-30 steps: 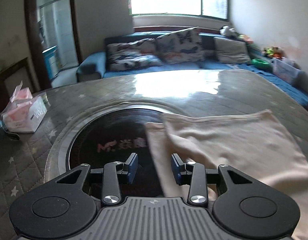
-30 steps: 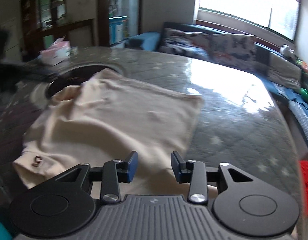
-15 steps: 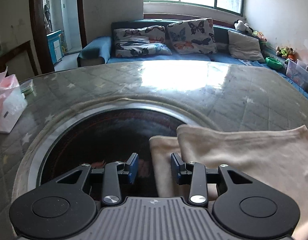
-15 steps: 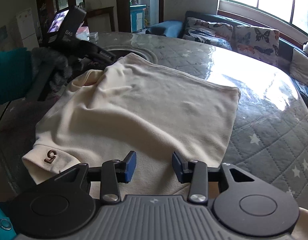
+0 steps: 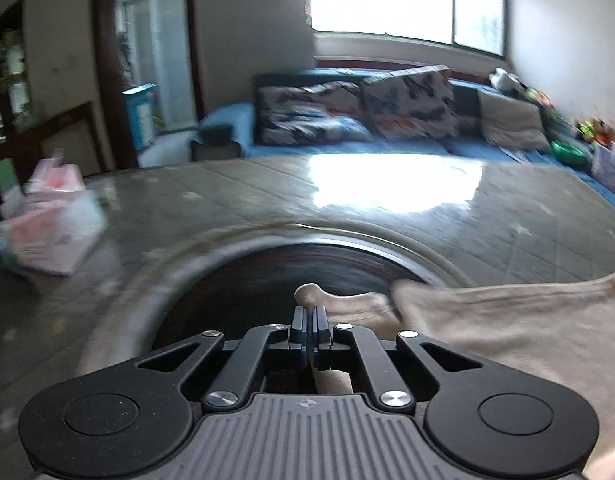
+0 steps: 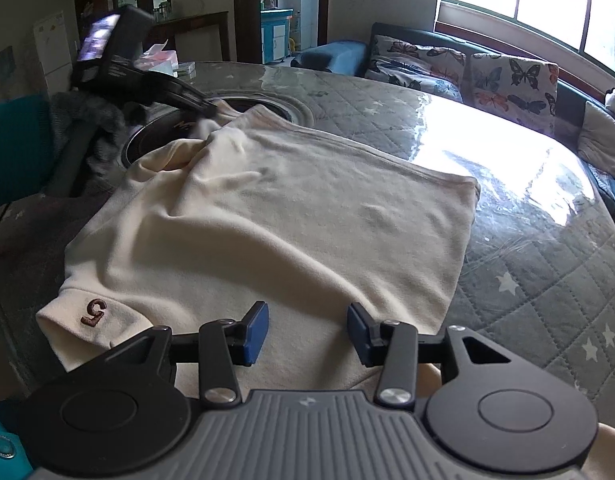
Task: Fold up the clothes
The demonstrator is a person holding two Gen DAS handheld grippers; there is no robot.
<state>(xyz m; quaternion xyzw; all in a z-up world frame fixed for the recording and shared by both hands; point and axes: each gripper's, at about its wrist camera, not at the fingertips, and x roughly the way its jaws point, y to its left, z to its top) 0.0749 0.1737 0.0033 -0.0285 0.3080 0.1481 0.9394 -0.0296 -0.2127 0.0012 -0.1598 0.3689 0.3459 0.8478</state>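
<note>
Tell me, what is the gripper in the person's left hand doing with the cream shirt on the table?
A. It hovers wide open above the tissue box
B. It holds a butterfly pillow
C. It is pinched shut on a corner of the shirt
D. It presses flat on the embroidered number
C: the left gripper has its blue pads together with a fold of the cream shirt poking out between them, over the dark round inset in the table.

Soft matt cream cloth garment [image 6: 267, 216]; glossy quilted table cover [image 6: 527, 280]
</note>
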